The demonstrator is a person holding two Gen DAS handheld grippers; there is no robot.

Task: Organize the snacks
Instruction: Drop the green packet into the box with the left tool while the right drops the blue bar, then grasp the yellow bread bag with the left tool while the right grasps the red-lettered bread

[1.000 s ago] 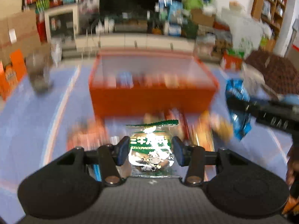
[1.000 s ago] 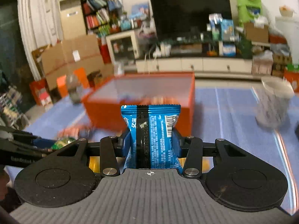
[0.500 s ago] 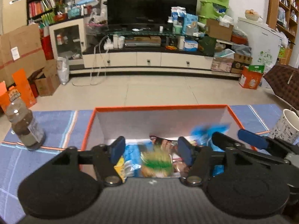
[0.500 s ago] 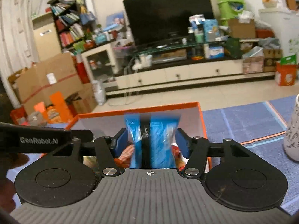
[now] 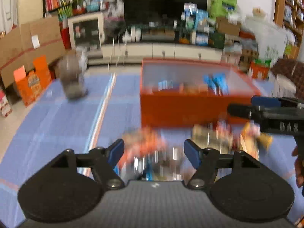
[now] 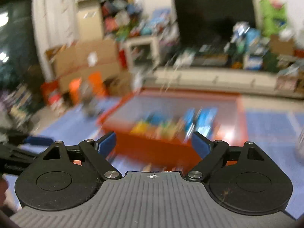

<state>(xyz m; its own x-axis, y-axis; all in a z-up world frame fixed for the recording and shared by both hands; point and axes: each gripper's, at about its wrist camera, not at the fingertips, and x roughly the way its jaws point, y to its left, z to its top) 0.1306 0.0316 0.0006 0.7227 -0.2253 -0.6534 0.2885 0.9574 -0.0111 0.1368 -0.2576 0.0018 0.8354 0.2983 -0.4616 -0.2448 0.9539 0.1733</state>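
Between drops and next pick. Left gripper (image 5: 153, 152) and right gripper (image 6: 153, 142) just opened, both empty. Orange box (image 5: 190, 110) at 1 o'clock w/ blue packs (image 5: 214, 82) inside. Next: grab loose snacks (image 5: 144, 144) at 12, blurred.

Your left gripper (image 5: 153, 152), low in its frame, is matte black plastic: two round-ended linkage arms with silver pivot screws, blue rubber pads (image 5: 191, 153), and a ribbed grey base. Your right gripper (image 6: 153, 144) looks the same, with a small white crosshair mark (image 6: 152, 176) on its base.
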